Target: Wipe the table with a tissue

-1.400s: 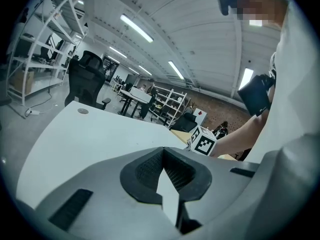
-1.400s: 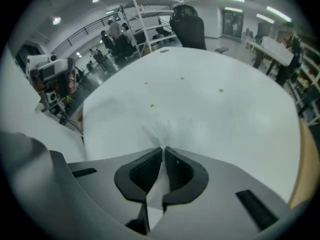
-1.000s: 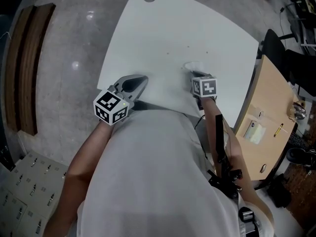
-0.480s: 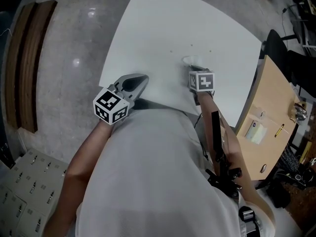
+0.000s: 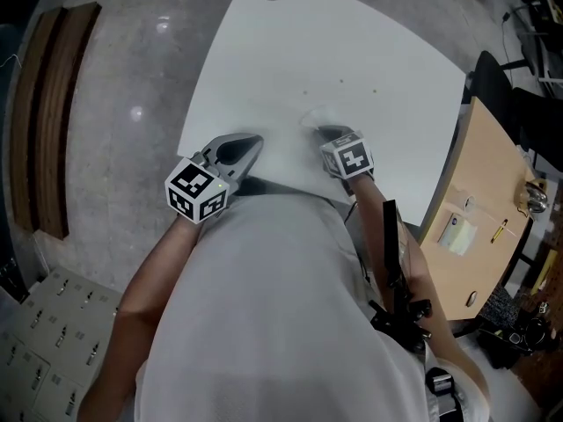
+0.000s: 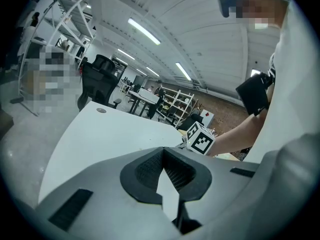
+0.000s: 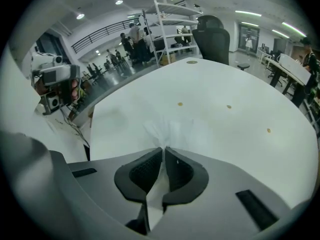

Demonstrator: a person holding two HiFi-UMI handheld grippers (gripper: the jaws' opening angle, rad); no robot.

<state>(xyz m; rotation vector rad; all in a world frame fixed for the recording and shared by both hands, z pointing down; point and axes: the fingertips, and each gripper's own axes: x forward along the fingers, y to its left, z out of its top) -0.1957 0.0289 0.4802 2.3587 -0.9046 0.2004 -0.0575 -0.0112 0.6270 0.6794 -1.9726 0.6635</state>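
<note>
Wiping looks under way: the right gripper [image 5: 327, 135] has its jaws pinched almost shut on the tissue [image 7: 172, 132], which fans out onto the white table [image 5: 352, 42] near its front edge. The next move likely calls for a steady, pressed sweep toward the specks [image 7: 180, 104] farther out. The left gripper [image 5: 250, 145] waits at the table's edge, jaws closed on nothing.

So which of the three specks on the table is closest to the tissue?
The leftmost speck in the right gripper view, just beyond the tissue; the middle speck and the rightmost speck lie further right.
</note>
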